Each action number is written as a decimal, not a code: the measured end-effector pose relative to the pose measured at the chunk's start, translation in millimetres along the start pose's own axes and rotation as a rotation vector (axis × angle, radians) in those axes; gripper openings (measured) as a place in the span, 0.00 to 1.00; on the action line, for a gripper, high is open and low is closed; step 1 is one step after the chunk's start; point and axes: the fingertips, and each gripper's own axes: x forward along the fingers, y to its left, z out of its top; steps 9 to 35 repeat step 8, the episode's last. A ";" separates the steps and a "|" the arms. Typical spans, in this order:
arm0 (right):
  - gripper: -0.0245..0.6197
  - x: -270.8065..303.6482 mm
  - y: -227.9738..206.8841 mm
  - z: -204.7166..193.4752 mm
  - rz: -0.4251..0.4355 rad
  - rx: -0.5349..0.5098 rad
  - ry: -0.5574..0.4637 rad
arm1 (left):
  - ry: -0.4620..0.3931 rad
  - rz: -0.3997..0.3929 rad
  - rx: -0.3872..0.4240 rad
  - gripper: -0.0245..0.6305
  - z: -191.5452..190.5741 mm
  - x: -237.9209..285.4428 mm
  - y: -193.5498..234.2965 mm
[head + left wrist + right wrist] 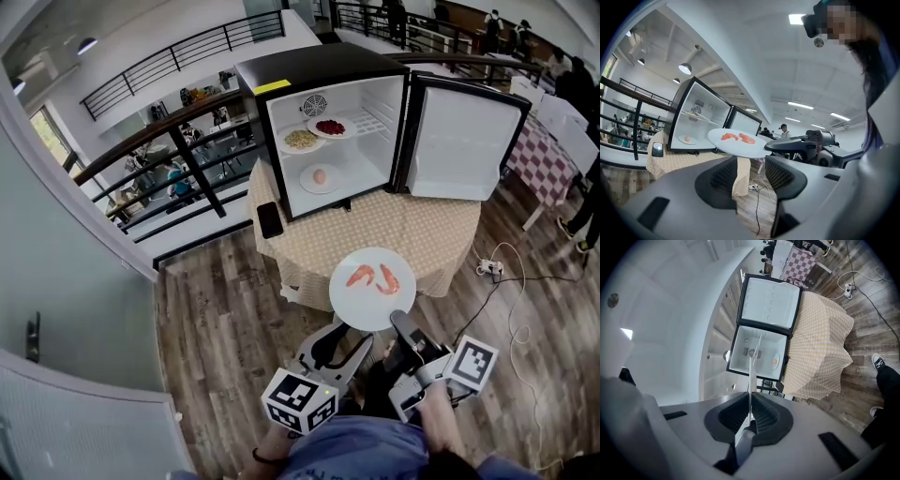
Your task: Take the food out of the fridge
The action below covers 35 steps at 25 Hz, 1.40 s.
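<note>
We clamp the plate [369, 307] rim at 5 o'clock with right gripper [401, 322]: looks stiff, slick, keep level. Left gripper [336, 345] jaws apart, empty.

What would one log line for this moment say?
right gripper: shut on shrimp plate | left gripper: open, empty | fridge: open, not emptied

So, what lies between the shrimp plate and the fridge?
In the head view, only bare tablecloth separates plate from fridge; phone lies aside.
</note>
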 end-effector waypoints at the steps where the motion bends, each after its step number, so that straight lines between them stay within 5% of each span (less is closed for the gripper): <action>1: 0.08 -0.5 0.0 -0.7 -0.001 -0.001 -0.001 | 0.000 -0.001 -0.001 0.32 -0.2 -0.7 -0.2; 35: 0.08 0.4 1.3 -2.7 -0.001 -0.008 0.000 | -0.001 -0.020 0.011 0.32 2.6 -3.0 0.7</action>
